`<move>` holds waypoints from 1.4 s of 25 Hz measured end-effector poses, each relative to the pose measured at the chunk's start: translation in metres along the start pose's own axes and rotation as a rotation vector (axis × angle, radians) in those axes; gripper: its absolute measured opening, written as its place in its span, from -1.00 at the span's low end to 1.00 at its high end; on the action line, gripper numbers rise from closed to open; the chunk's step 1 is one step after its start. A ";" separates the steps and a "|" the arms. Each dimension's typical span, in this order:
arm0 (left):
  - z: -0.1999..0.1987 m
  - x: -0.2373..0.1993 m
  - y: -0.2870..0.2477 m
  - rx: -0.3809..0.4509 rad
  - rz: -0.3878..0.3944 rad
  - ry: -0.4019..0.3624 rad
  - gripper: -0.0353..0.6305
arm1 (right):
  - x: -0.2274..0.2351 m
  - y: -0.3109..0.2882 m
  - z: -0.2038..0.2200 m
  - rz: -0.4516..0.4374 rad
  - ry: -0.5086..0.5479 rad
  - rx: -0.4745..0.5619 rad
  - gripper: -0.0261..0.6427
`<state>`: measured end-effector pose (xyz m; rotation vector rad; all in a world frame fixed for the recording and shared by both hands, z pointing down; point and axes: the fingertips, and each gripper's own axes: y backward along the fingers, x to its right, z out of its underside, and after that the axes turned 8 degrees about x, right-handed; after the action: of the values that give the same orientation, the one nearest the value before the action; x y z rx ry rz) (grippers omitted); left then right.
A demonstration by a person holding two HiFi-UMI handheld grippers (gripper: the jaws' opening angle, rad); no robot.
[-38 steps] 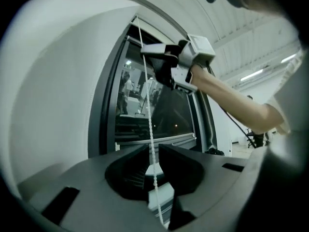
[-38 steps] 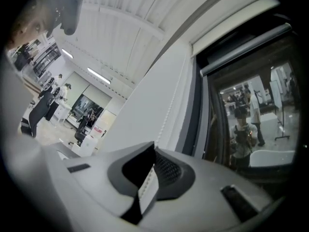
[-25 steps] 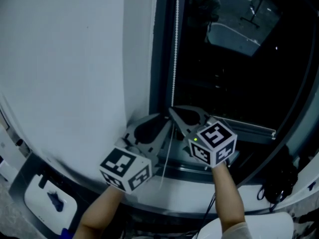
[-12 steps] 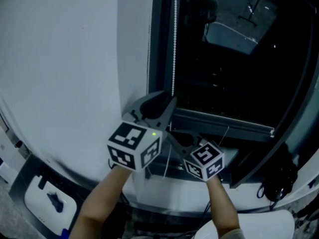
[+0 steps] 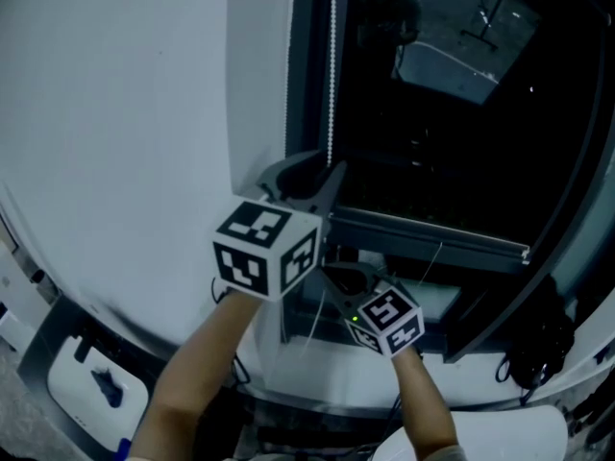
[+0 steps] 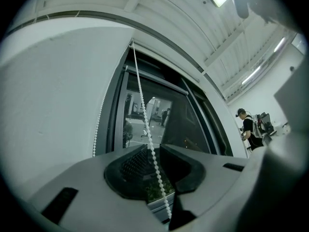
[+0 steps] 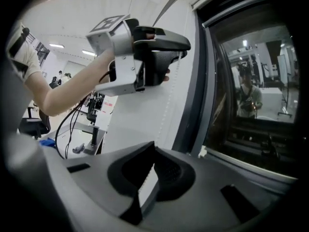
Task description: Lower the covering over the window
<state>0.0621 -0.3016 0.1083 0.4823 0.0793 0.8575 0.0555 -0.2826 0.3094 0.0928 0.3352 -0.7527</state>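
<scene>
My left gripper (image 6: 155, 148) holds its jaws a narrow way apart. The bead chain (image 6: 140, 95) runs through the gap between their ribbed black pads without being squeezed. It is a string of small round white beads, drawn taut, slanting from the jaws up to the top corner of the window frame (image 6: 117, 115). A second strand (image 6: 100, 124) of the same beads hangs just beside the frame, against the wall (image 5: 125, 113).

My right gripper (image 7: 154, 145) sits below the left one with its jaw tips pressed together. The chain comes down to the point where they meet and appears pinched there. Behind the tips, the curved jaw arms leave a thin pale slit.

Both grippers are matte grey plastic with rounded, hollowed jaw arms. Each carries a white cube printed with black square markers, and my bare forearms reach up to them from below.

The frame is dark grey, straight-edged and smooth. The window (image 5: 452, 113) inside it is glossy and black, scattered with reflections, and its glass shows uncovered. Of the covering I can make out only a dark bar (image 6: 154, 82) across the top of the opening, and I cannot tell whether that is the rolled blind. The wall to the left is plain, smooth and white.
</scene>
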 end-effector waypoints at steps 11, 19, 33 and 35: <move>-0.001 -0.003 -0.001 -0.009 -0.024 -0.025 -0.80 | -0.006 0.001 0.017 -0.003 -0.010 -0.037 -0.90; 0.017 0.020 0.012 -0.028 0.003 -0.191 -0.82 | -0.016 -0.008 0.043 -0.022 0.022 -0.130 -0.90; 0.115 0.032 0.056 -0.163 0.020 -0.113 -0.82 | -0.041 -0.006 0.128 -0.083 -0.028 -0.313 -0.90; 0.129 0.035 0.062 -0.189 0.022 -0.096 -0.82 | -0.045 -0.006 0.135 -0.094 -0.040 -0.330 -0.90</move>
<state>0.0744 -0.2903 0.2541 0.3470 -0.0942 0.8531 0.0565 -0.2850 0.4517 -0.2506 0.4234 -0.7818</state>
